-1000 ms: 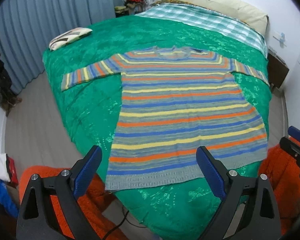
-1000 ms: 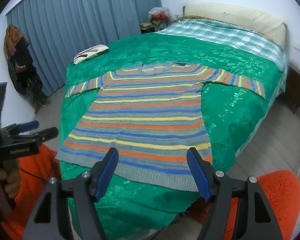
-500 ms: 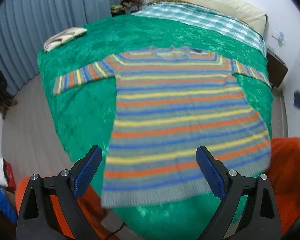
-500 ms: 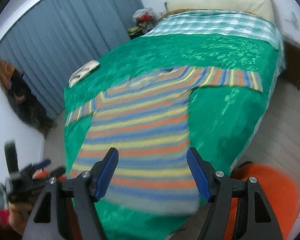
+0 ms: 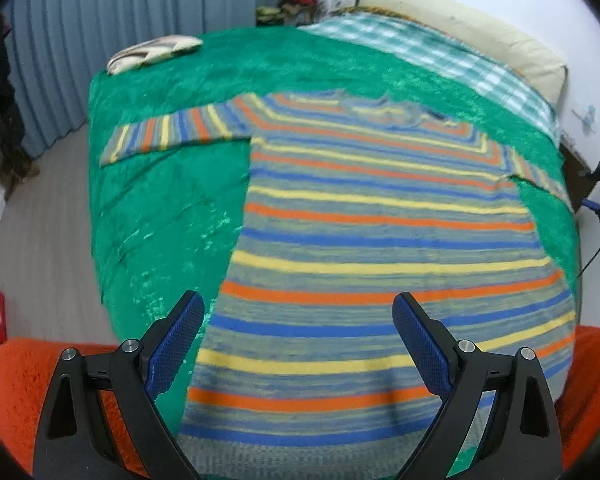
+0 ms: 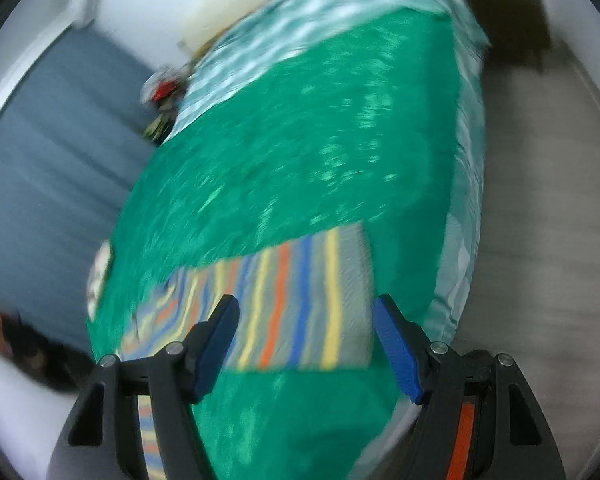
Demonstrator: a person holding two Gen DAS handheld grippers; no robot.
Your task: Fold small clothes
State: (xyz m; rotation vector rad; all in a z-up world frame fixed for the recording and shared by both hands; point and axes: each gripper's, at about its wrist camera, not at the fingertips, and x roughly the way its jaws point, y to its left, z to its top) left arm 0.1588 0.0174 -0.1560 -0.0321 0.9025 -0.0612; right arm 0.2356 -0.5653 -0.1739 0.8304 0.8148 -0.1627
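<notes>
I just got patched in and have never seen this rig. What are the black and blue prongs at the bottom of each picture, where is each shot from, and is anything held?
The prongs are hand-held two-finger grippers, each with its own camera looking along the fingers. The left gripper faces a striped sweater lying flat on a green bedspread. The blurred right view shows the right gripper open over the sweater's sleeve near the bed's edge. Both are open and hold nothing.
</notes>
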